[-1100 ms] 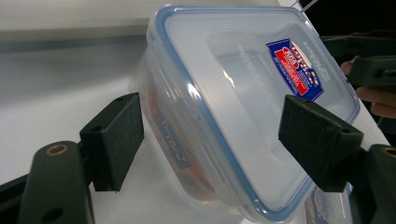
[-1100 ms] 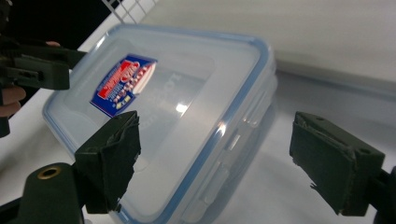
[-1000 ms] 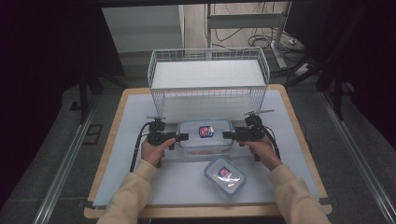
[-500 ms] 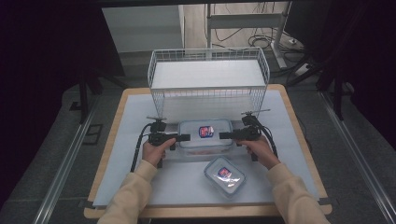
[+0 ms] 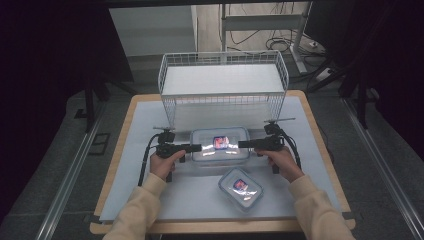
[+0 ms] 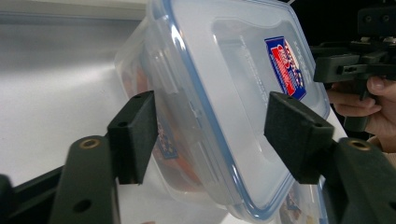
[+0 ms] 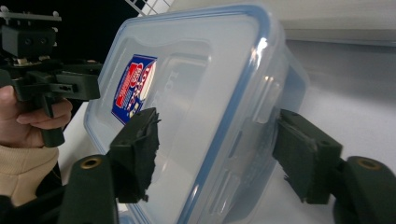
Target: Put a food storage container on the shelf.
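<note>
Left gripper (image 5: 196, 148): at the left short end of the large container (image 5: 220, 145), jaws partly closed around that end and just now closing; in the left gripper view one pad sits at the side latch, the other above the lid, a gap still visible, so no firm clamp yet.
Right gripper (image 5: 244, 144): mirrored at the container's right short end, jaws likewise closing in, the near pad close to the lid and the far pad close to the wall; contact cannot be confirmed.
Large container: on the bench (image 5: 125, 165), just in front of the wire basket (image 5: 223, 80), lid on, between the two grippers.
Reason for the hold: judged, a grip at both ends would share the load and keep the box level for a lift, likely toward the basket.
Small container (image 5: 241, 186): lidded, nearer the person than the large container, slightly right, untouched.
Hidden or unclear: contents behind cloudy plastic, reddish only; label print (image 6: 286, 65) unreadable; far latches out of sight; the underside of the box is cut off in both gripper views.
</note>
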`<state>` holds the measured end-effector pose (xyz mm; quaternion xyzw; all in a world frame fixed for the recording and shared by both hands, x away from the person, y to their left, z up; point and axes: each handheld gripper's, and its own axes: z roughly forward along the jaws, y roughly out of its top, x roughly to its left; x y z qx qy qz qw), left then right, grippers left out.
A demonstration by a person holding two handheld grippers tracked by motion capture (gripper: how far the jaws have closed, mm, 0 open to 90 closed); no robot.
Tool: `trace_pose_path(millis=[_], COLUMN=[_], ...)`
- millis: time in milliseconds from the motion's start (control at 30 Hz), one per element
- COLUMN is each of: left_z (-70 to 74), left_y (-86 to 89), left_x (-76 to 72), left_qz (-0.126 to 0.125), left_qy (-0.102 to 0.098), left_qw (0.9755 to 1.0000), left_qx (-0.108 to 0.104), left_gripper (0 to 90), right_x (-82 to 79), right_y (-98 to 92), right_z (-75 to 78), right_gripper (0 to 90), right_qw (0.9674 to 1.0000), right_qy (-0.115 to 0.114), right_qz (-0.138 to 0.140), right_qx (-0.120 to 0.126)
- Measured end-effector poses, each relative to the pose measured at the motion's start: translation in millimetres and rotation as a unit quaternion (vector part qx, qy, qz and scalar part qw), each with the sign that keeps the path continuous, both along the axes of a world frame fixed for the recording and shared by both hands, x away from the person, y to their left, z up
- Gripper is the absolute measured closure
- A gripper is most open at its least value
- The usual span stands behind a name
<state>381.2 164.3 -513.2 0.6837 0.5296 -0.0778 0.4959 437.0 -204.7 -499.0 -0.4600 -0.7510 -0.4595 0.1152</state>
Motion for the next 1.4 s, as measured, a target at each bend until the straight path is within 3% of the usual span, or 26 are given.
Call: trace_pose_path(millis=[133, 533, 967, 1233, 1400], left_z=[0.8, 5.7, 13.9, 27.1, 33.8], left_y=[-0.4, -1.5, 0.3, -0.6, -1.7], left_x=[-2.6, -8.1, -13.5, -16.6, -19.1], left_qz=[-0.004, 0.003, 0.014, 0.018, 0.015], left_qy=[-0.004, -0.017, -0.041, -0.060, -0.072], left_qw=[0.9999, 0.9998, 0.9989, 0.9978, 0.9971], left_qx=[-0.008, 0.004, 0.017, 0.022, 0.021], left_gripper=[39.7, 41.6, 45.2, 45.5, 45.5], right_x=[-5.0, -7.8, -13.2, -15.8, -19.1], right_y=[-1.8, -5.0, -3.7, -4.5, -5.4], right_z=[4.1, 4.7, 10.3, 17.7, 28.6], right_gripper=[39.0, 44.1, 47.8, 47.7, 47.7], right_qw=[1.0000, 0.9997, 0.9993, 0.9987, 0.9977], right_qy=[-0.005, -0.001, -0.014, -0.031, -0.058], right_qz=[-0.001, -0.009, -0.013, -0.012, -0.010], right_qx=[0.005, 0.021, 0.031, 0.038, 0.034])
